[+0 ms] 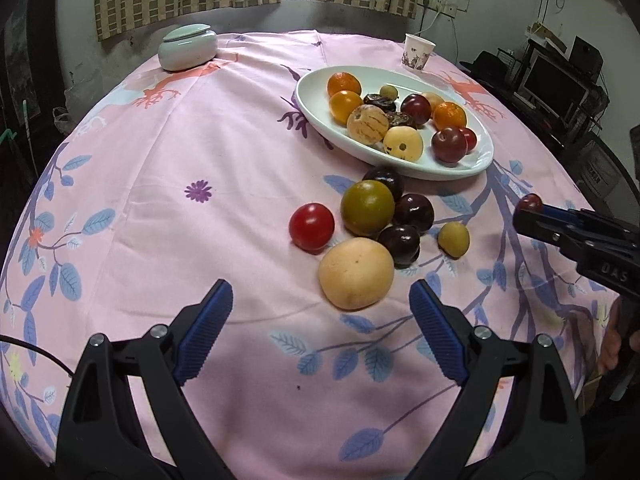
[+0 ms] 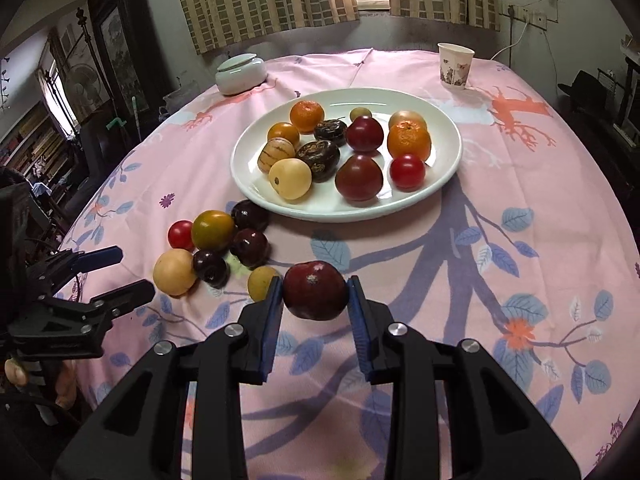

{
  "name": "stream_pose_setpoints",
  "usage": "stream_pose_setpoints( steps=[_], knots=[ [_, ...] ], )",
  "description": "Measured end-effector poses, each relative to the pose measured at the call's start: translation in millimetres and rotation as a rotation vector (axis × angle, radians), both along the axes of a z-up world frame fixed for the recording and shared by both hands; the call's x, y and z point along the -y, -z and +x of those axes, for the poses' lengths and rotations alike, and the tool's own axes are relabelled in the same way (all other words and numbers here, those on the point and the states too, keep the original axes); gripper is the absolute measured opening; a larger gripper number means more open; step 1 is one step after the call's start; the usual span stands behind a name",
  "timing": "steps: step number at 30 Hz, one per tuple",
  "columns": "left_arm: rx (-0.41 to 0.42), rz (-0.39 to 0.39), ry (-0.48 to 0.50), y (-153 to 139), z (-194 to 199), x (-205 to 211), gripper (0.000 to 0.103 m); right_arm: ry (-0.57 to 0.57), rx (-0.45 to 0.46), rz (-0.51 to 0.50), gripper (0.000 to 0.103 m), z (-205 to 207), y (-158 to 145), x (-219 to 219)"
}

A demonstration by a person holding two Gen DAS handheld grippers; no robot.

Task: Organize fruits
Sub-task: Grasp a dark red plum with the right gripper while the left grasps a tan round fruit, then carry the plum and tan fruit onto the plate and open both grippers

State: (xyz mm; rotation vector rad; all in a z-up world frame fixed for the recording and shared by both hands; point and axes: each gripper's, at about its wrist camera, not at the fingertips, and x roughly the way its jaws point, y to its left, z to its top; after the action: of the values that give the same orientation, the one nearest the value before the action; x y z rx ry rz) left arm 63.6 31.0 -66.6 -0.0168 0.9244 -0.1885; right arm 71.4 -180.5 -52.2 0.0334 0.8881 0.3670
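I have a dark red plum [image 2: 315, 290] clamped between the two blue pads of my right hand-held gripper [image 2: 314, 292], lifted clear of the worktop [image 2: 520, 184], so I judge I am mid-carry, moving one fruit from the loose pile to the white plate [image 2: 448, 168]. The plate lies ahead of this hand-held gripper and slightly right, already holding oranges, plums, tomatoes and pale fruits; the loose pile [image 2: 216, 248] sits ahead to its left, just short of the plate's near rim. My left hand-held gripper [image 1: 320, 312] has its jaws wide apart and holds nothing, with a pale yellow fruit [image 1: 356, 274] just beyond its fingertips. Next I need to carry the plum forward over the rim, find a bare patch near the front, lower gently and release, so it does not roll into its neighbours.
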Motion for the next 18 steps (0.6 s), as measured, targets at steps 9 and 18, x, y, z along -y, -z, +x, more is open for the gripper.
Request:
stream_pose_setpoints(
  steps=[9,18],
  knots=[
    [-0.046,0.047,-0.009,21.9,21.0,16.4,0.062,0.037,-0.009,0.057,0.033,-19.7,0.3,29.7],
    [-0.024,-0.004,-0.005,16.7,19.7,14.1,0.046,-0.013,-0.019,0.078,0.033,-25.7,3.3,16.0]
  ],
)
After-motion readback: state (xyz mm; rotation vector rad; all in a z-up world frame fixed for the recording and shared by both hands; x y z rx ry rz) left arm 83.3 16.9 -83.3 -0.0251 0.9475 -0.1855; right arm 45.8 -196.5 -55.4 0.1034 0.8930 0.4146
